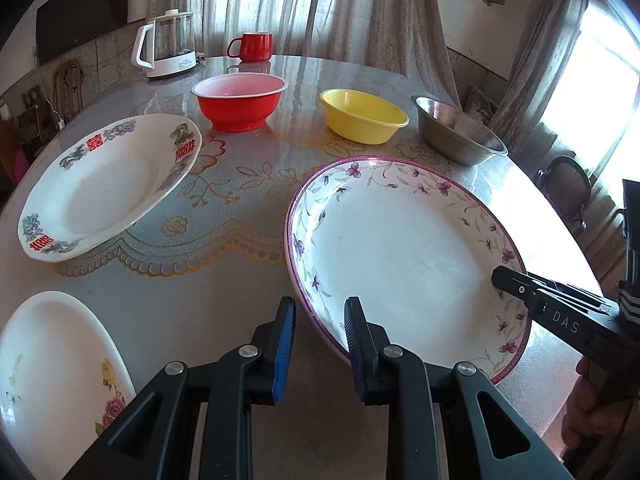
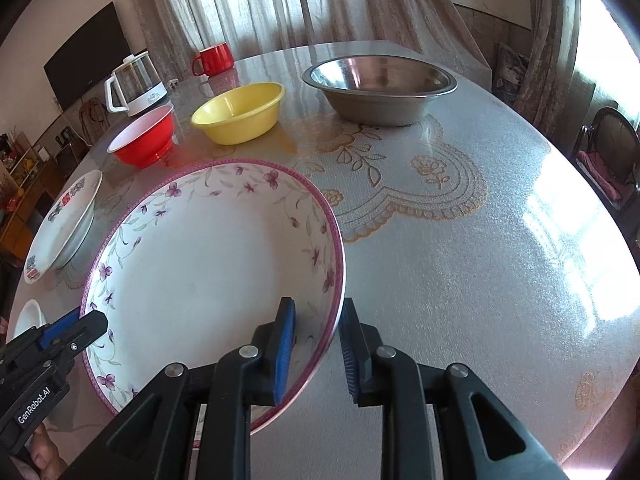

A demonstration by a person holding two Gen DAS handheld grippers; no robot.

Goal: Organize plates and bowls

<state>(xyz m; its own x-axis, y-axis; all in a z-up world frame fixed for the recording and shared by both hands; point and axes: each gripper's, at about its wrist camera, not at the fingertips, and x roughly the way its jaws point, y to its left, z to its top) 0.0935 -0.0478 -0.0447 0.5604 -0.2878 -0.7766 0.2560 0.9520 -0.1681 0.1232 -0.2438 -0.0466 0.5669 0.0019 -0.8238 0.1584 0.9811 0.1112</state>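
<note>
A large white plate with a purple flower border point(image 1: 404, 240) point(image 2: 208, 264) lies on the round table, close in front of both grippers. My left gripper point(image 1: 320, 305) point(image 2: 86, 319) straddles its left rim, one finger outside and one over the plate. Table shows between the outer pad and the rim, so the jaws stand open. At the opposite rim my right gripper point(image 2: 316, 305) point(image 1: 505, 277) also straddles the edge, with a gap on both sides of it, and is open too. A red bowl point(image 1: 240, 100), a yellow bowl point(image 1: 362, 114) and a steel bowl point(image 1: 456, 132) stand in a row behind.
A white plate with red characters point(image 1: 108, 184) sits at the left and a rose-patterned plate point(image 1: 52, 368) at the near left. A glass kettle point(image 1: 168, 44) and a red mug point(image 1: 254, 46) stand at the far edge. A chair point(image 1: 568, 188) stands beyond the table's right edge.
</note>
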